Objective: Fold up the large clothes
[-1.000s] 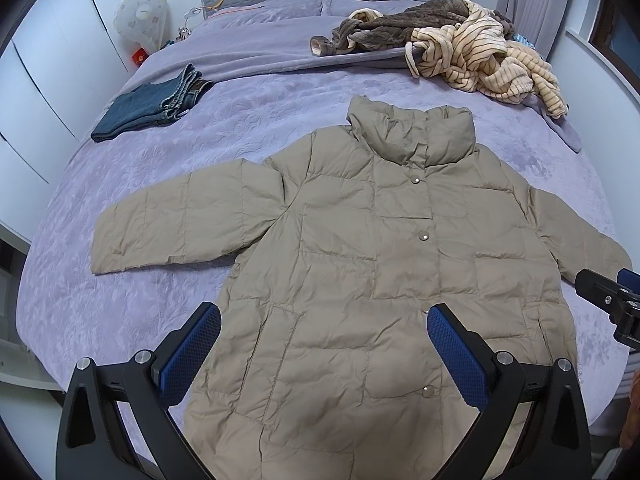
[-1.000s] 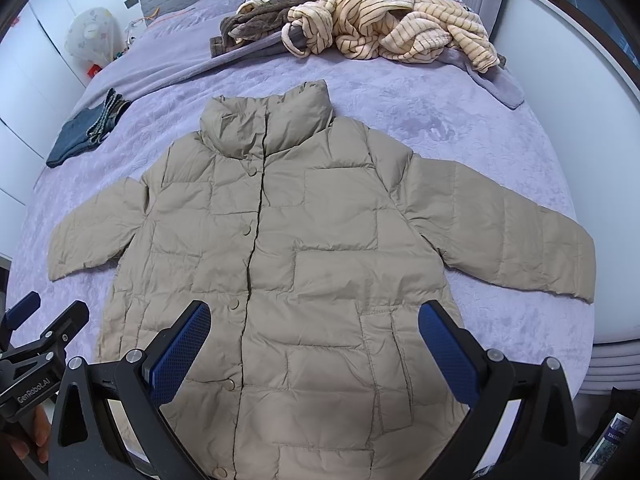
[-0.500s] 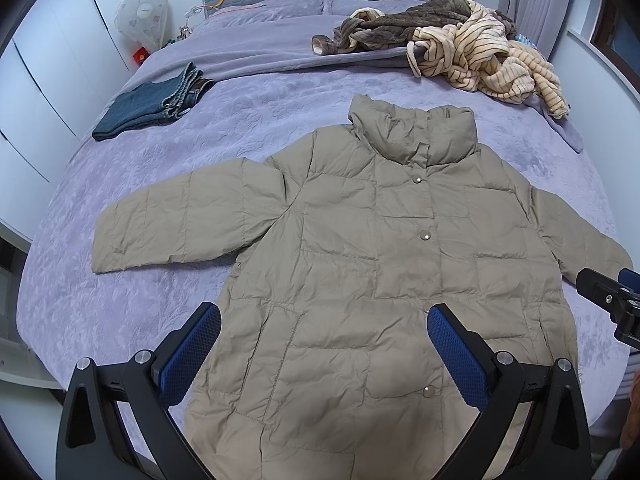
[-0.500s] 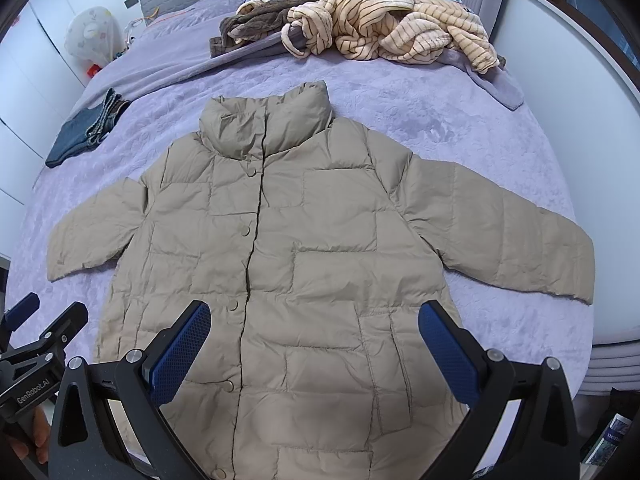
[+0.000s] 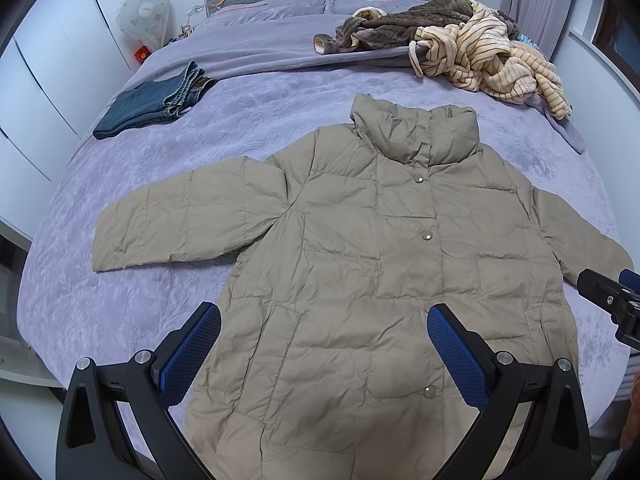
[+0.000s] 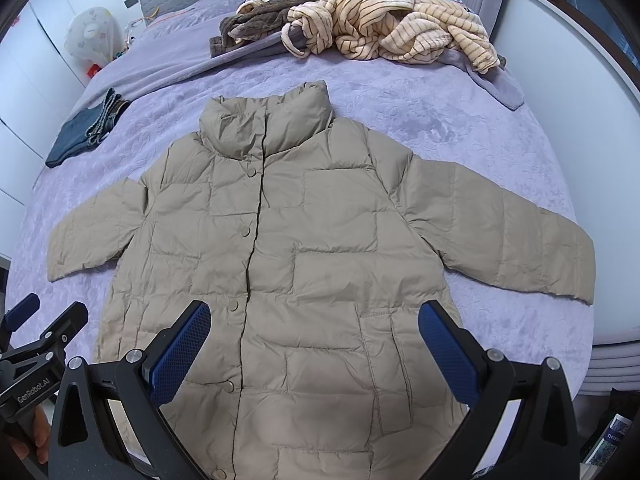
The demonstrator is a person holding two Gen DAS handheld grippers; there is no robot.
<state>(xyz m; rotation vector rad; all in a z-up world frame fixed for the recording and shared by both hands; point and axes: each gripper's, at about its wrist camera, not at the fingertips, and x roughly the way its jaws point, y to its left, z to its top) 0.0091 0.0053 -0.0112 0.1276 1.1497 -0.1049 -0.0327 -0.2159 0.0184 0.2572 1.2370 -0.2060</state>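
One tan quilted coat (image 5: 360,264) flat, sleeves outspread; both tongs (image 5: 324,344) (image 6: 314,342) spread, empty.

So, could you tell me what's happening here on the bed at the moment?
A person is holding two sets of tongs over a tan puffer jacket spread flat and face up on the purple bed, sleeves out to both sides and front snapped shut. The left tongs and right tongs are both open above its lower half, gripping nothing. No fold has been made yet. Folded jeans and a heap of striped and brown clothes lie further up the bed.
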